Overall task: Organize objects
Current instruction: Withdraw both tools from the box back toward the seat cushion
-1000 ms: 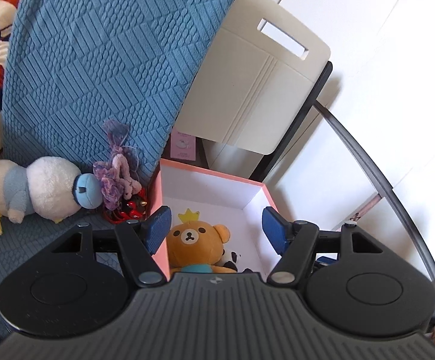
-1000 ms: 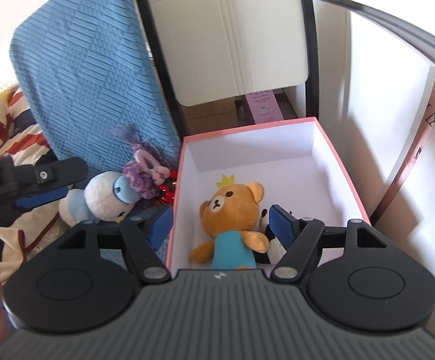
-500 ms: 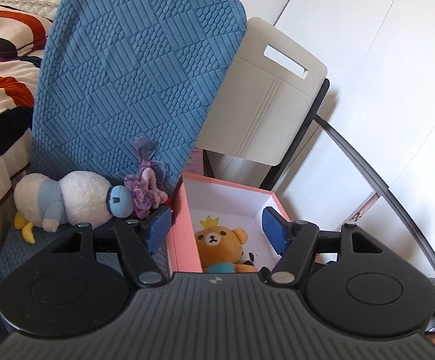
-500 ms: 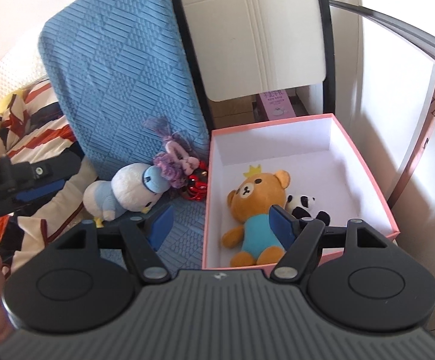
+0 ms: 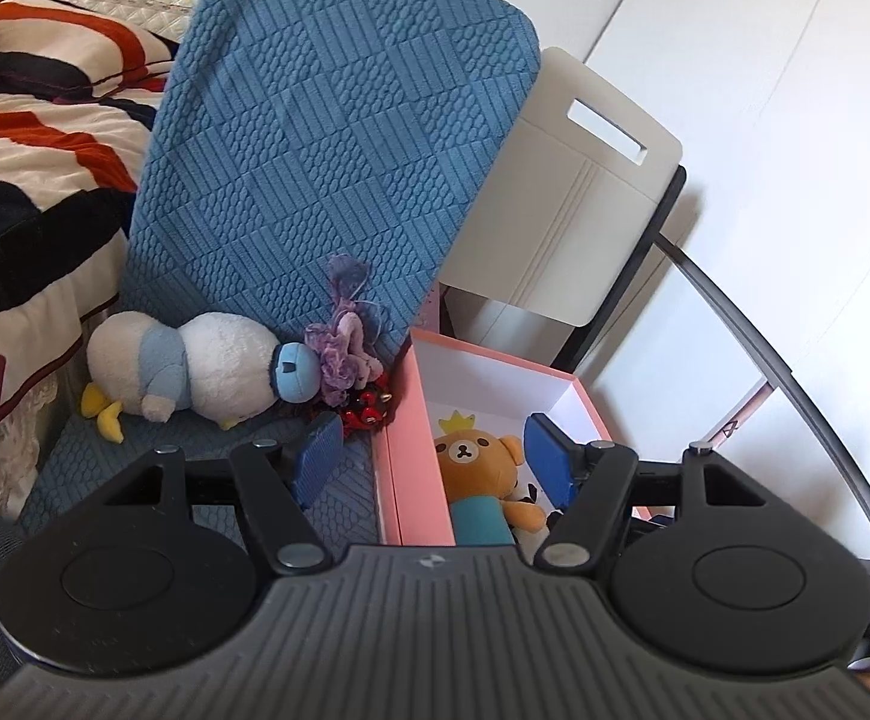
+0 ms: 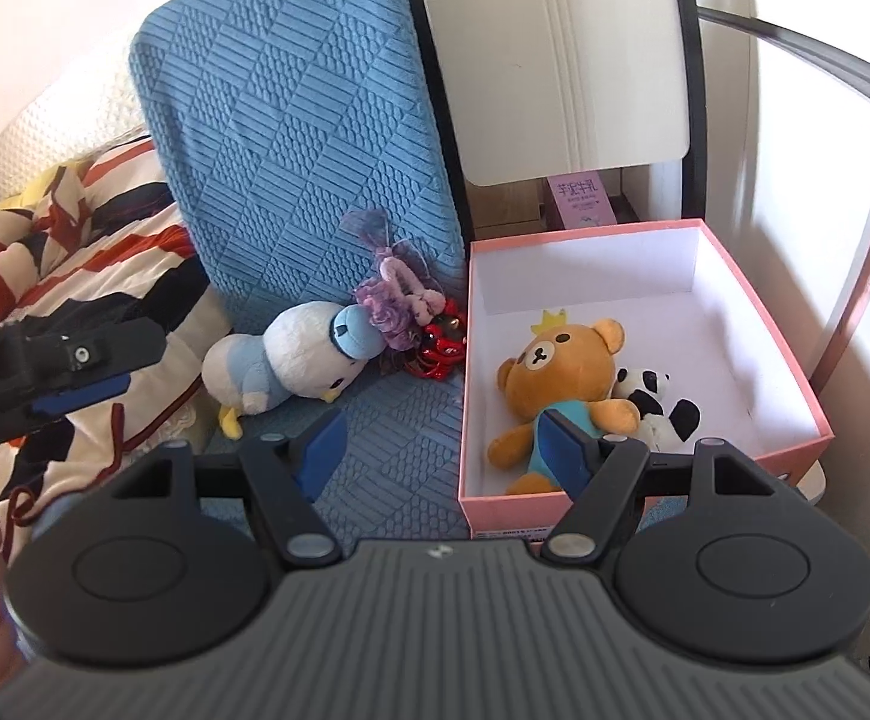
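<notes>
We list a pink box [image 6: 789, 402], open-topped and white inside, standing on the blue seat [image 6: 393, 438] at its right end. In it lie a brown bear [image 6: 561, 372] in a teal shirt with a yellow crown, on its back near the box's left wall, and a panda [image 6: 663, 402] touching the bear's right side. Outside the box, on the seat, we count three loose items: a white-and-blue duck [image 6: 291, 360] lying on its side, a purple doll [image 6: 399, 300] against the duck's head, and a red trinket [image 6: 444, 342] between doll and box wall, just beside the wall. Behind them leans a blue cushion [image 6: 303, 120]; a white chair back [image 6: 555, 60] stands behind the box. A striped quilt [image 6: 75, 276] lies at left. Our left gripper [image 5: 432, 456] hangs over the box's left wall, jaws wide, holding nothing. Our right gripper [image 6: 441, 447] hangs before the box's near left corner, jaws wide and empty.
</notes>
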Available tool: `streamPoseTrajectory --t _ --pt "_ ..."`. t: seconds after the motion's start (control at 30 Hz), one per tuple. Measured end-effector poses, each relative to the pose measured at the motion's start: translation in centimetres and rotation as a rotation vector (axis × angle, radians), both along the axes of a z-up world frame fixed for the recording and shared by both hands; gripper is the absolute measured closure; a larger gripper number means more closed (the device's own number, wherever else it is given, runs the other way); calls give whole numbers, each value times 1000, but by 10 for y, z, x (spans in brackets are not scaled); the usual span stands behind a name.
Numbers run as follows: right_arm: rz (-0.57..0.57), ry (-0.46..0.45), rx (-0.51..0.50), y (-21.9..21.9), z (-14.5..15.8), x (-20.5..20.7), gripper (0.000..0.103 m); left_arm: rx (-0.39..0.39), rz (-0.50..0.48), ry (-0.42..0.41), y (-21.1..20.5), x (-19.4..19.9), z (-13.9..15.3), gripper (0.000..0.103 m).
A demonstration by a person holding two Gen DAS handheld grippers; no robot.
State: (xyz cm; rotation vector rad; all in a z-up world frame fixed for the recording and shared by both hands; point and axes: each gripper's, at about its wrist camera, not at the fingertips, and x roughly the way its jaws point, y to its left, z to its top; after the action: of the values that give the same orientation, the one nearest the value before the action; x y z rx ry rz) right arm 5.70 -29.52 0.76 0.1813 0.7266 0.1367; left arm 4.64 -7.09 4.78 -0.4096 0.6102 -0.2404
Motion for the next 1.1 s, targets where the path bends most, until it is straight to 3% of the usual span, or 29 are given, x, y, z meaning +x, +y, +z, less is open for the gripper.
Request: streamPoseTrajectory --t 0.27,0.37,0.47,0.57,0.73,1.1 --pt "5 7 -12 16 2 2 30 11 7 -6 14 -3 2 31" --pt "1 5 -23 25 -1 5 30 32 67 -16 28 -2 0 31" --pt "-18 10 -22 33 -5 8 30 3 66 -11 43 4 -4 31" --pt "-27 13 -17 38 -8 7 30 33 72 -3 51 13 -10 31" --pt "-47 52 -16 37 -28 17 30 27 67 -3 57 33 -26 31" --pt "-25 11 -40 26 -68 56 30 138 32 25 36 101 -81 31"
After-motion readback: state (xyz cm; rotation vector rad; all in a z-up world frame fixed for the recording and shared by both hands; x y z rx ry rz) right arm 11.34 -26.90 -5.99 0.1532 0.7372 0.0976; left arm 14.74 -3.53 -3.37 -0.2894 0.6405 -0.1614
